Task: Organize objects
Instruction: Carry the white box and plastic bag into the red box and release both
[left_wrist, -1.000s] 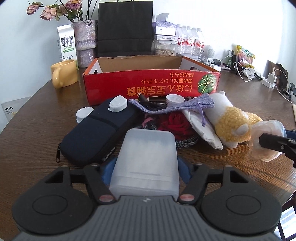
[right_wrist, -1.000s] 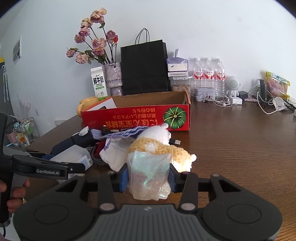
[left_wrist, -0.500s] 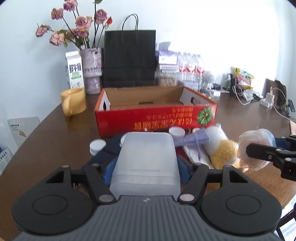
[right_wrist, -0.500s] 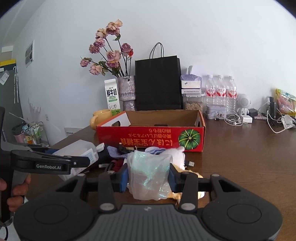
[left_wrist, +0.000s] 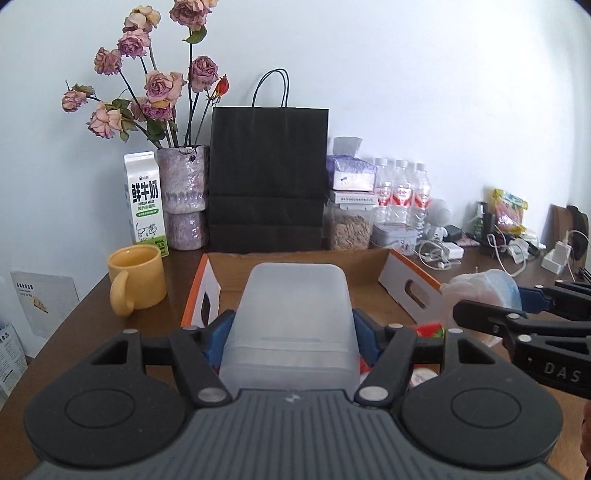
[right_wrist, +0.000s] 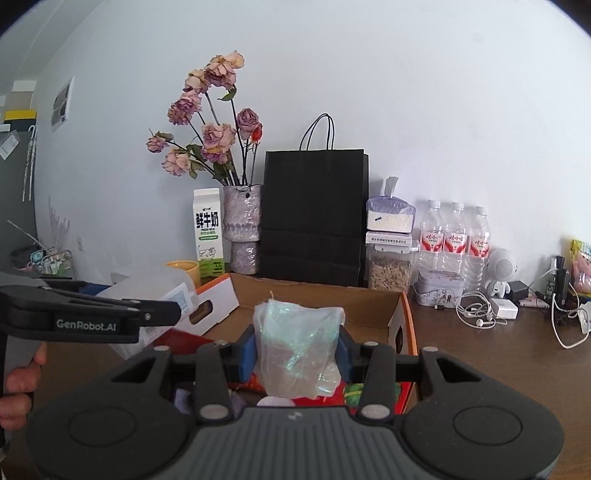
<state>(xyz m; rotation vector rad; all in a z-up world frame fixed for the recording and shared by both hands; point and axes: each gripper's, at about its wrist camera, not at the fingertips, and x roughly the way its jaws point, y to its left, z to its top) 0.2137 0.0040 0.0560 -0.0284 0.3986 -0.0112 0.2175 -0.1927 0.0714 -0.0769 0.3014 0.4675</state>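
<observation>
The frosted plastic container (left_wrist: 297, 317), stiff, light and probably slick, sits clamped across its flat sides in the left hand-held gripper (left_wrist: 291, 334), raised over the red cardboard box (left_wrist: 410, 286). The crinkly iridescent plastic bag (right_wrist: 297, 349), soft and crushable, is pinched in the right hand-held gripper (right_wrist: 295, 354), which tilts slightly down beside it.

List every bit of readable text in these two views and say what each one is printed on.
"鲜牛奶" and "FRESH MILK": milk carton.
"GenRobot.AI": side of the left hand-held gripper.
"DAS", cut off by the frame edge: side of the right hand-held gripper.
Too small or blurred to read: red water bottle labels, the sticker on the translucent plastic container, the white box on the seed jar, the leaflet at left.
</observation>
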